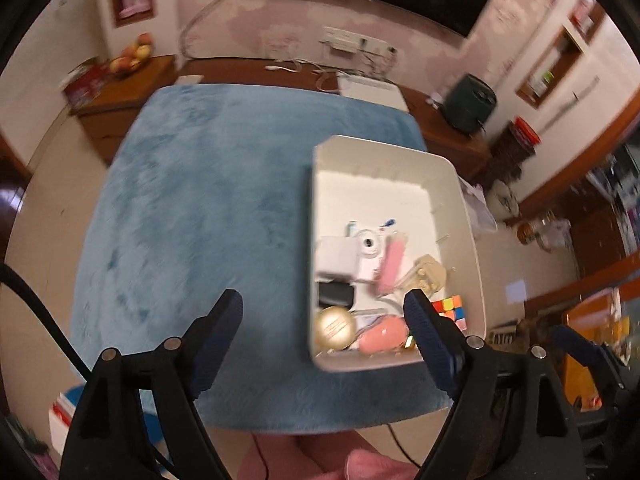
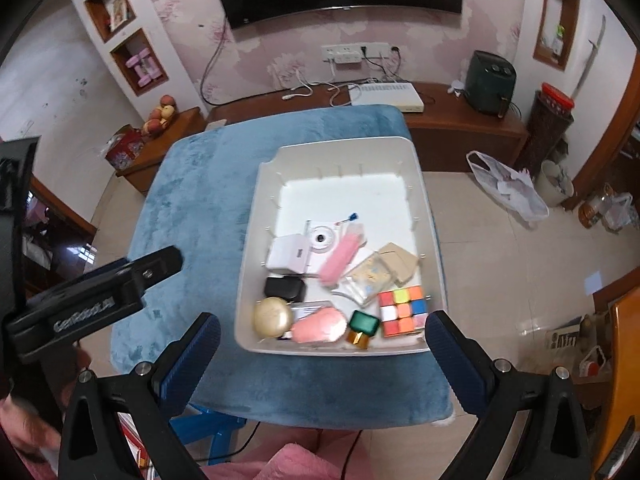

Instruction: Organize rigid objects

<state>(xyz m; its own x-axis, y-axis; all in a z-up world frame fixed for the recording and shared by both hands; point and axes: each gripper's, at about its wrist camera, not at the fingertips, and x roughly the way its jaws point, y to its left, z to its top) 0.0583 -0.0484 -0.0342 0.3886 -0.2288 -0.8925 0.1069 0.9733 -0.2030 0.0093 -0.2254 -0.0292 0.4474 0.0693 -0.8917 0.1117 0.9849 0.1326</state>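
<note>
Both claws apart and empty above the white bin.
Left claw and right claw hold nothing; the cube and the rest lie just ahead, gathered at the bin's near end, blue worktop bare to the left.

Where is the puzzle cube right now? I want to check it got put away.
The puzzle cube lies inside the white bin, in its near right corner in the right wrist view, beside the green-capped bottle.
</note>
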